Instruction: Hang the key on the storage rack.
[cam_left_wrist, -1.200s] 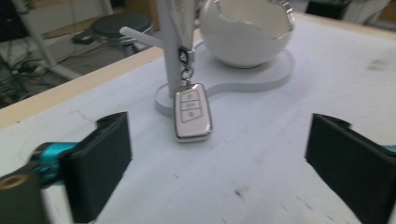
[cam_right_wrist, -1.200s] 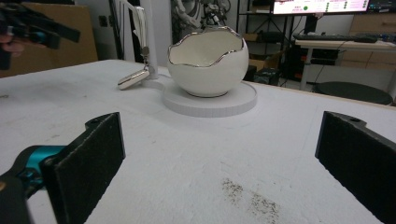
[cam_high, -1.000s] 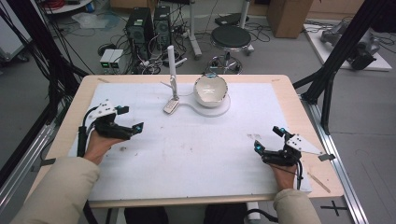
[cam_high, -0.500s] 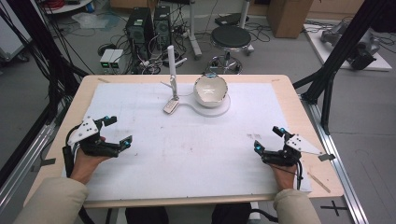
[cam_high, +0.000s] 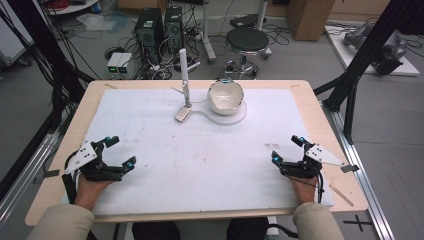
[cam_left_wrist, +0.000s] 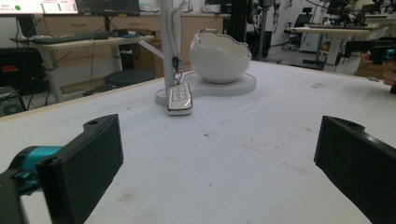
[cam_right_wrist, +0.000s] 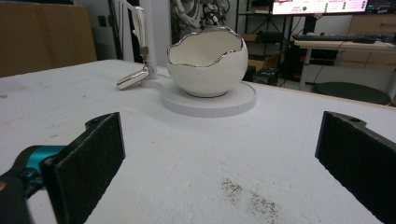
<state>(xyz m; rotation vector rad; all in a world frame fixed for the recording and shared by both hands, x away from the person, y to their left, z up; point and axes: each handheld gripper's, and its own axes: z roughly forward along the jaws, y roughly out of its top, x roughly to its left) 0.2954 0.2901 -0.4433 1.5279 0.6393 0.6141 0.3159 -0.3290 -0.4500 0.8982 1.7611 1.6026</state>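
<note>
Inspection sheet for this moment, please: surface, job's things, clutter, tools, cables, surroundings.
Surface: white mat on a wooden table, with faint marks and dark specks.
Job's things: egg-shaped white bowl on a round white base; car key hanging from a white stand, resting on the mat.
Clutter: nothing seen.
Tools: left tool and right tool both open, holding nothing, near the front edge.
Cables: one trailing from each tool.
Surroundings: computer towers, stool, floor wiring.
</note>
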